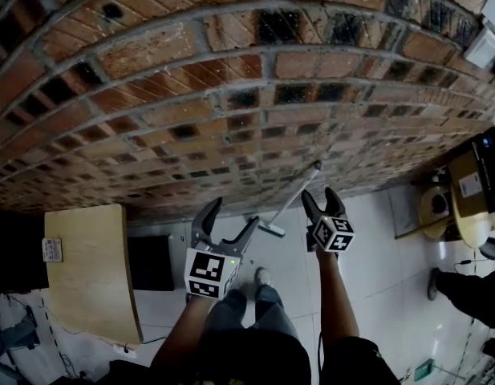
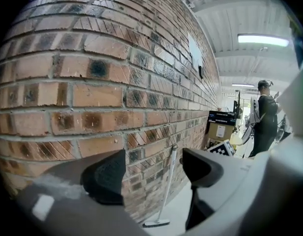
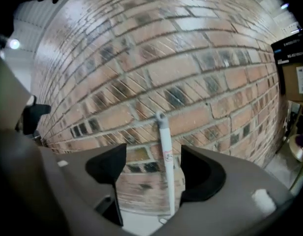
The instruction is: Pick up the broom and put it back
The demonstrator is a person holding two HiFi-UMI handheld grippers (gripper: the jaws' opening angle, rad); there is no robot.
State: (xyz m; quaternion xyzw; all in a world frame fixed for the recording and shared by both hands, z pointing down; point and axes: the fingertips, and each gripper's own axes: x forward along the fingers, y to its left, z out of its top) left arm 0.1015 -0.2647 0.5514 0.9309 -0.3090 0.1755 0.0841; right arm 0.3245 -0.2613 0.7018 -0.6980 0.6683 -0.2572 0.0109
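Note:
A broom with a pale handle [image 1: 299, 192] leans against the brick wall [image 1: 231, 95], its head [image 1: 271, 229] on the tiled floor. My right gripper [image 1: 321, 196] is just right of the handle and open. In the right gripper view the handle [image 3: 166, 151] rises in the gap between the jaws, nearer the right pad, and neither pad presses on it. My left gripper [image 1: 233, 215] is open and empty, left of the broom head. In the left gripper view the whole broom [image 2: 167, 191] stands ahead against the wall, beyond the open left gripper [image 2: 153, 173].
A light wooden table [image 1: 87, 271] and a black box [image 1: 151, 263] stand at the left by the wall. At the right are a small round table [image 1: 440, 211] and cartons [image 2: 220, 127]. A person [image 2: 264, 122] stands further along the wall.

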